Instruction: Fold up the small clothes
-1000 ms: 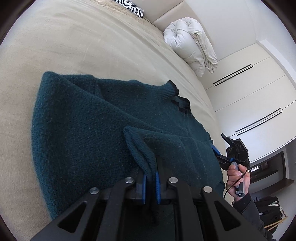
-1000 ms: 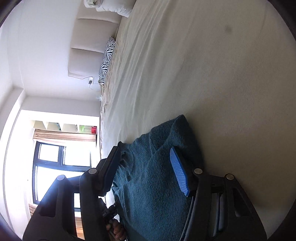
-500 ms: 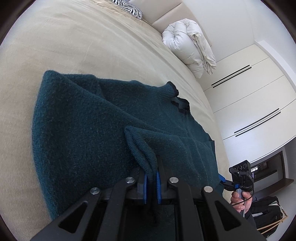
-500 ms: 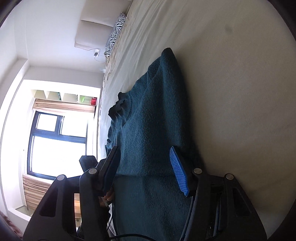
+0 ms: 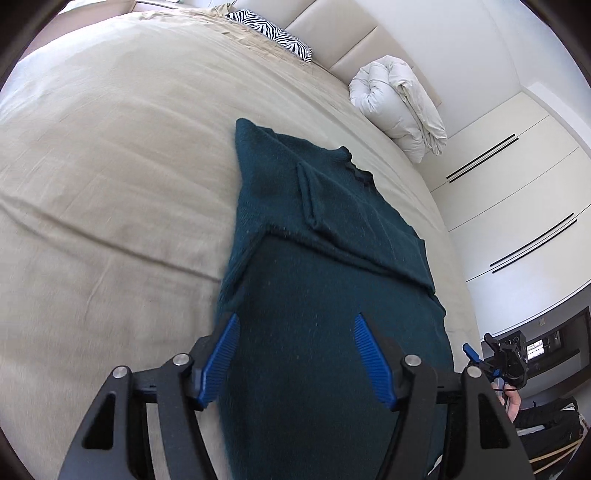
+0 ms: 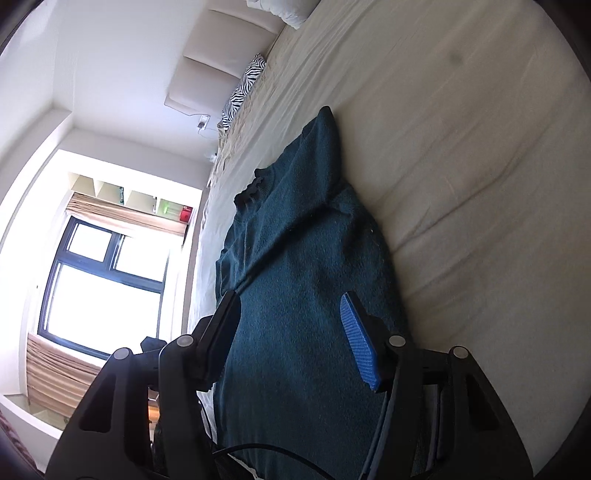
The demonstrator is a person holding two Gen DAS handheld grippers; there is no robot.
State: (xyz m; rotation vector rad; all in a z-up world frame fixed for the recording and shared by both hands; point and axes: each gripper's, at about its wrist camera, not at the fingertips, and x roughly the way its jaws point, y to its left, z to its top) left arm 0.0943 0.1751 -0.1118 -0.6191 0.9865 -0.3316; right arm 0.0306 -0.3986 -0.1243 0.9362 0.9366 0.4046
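A dark teal knit sweater [image 5: 332, 236] lies flat on the beige bed [image 5: 110, 166], collar at the far end, both sleeves folded in over the body. My left gripper [image 5: 293, 325] is open and empty above the sweater's near hem. In the right wrist view the sweater [image 6: 295, 266] stretches away from my right gripper [image 6: 290, 310], which is open and empty over the hem end. The right gripper also shows in the left wrist view [image 5: 495, 362], off the bed's right edge.
A rolled white duvet [image 5: 399, 103] and a zebra pillow [image 5: 273, 33] lie at the padded headboard. White wardrobe doors [image 5: 517, 184] stand to the right. A bright window [image 6: 103, 273] lies beyond the bed's far side.
My left gripper let go of the folded sleeve, opened, and drew back to the hem end. My right gripper stayed open and pulled back along the sweater.
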